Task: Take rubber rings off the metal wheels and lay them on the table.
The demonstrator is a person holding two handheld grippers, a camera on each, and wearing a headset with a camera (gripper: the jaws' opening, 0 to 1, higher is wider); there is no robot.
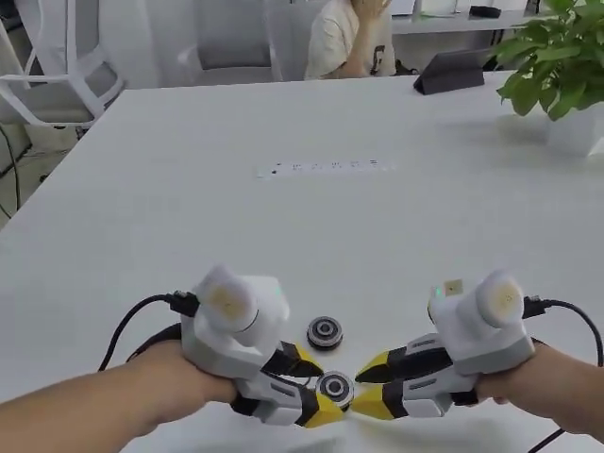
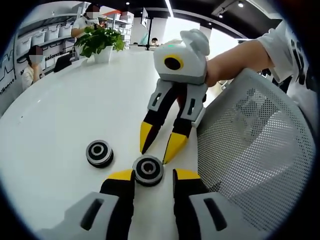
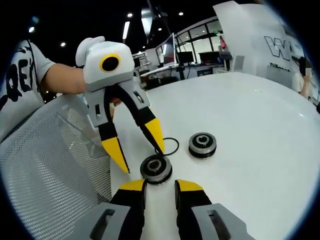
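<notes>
A small metal wheel [image 1: 335,386] with a dark rim lies flat on the white table [image 1: 283,226] near its front edge. My left gripper [image 1: 318,386] is open, its yellow tips on either side of this wheel [image 2: 148,170]. My right gripper [image 1: 363,387] faces it from the other side, open, its tips just short of the wheel [image 3: 156,168]. A second wheel [image 1: 324,332] sits a little farther back, also seen beside the first one [image 2: 99,153] [image 3: 202,144]. A thin black rubber ring [image 3: 170,146] lies loose on the table by the left gripper [image 3: 140,154].
A flat white power strip [image 1: 326,167] lies mid-table. A potted plant [image 1: 552,66] stands at the far right and a dark stand [image 1: 451,71] at the far edge, where a person [image 1: 351,38] sits. A mesh chair back [image 2: 255,150] is close behind the grippers.
</notes>
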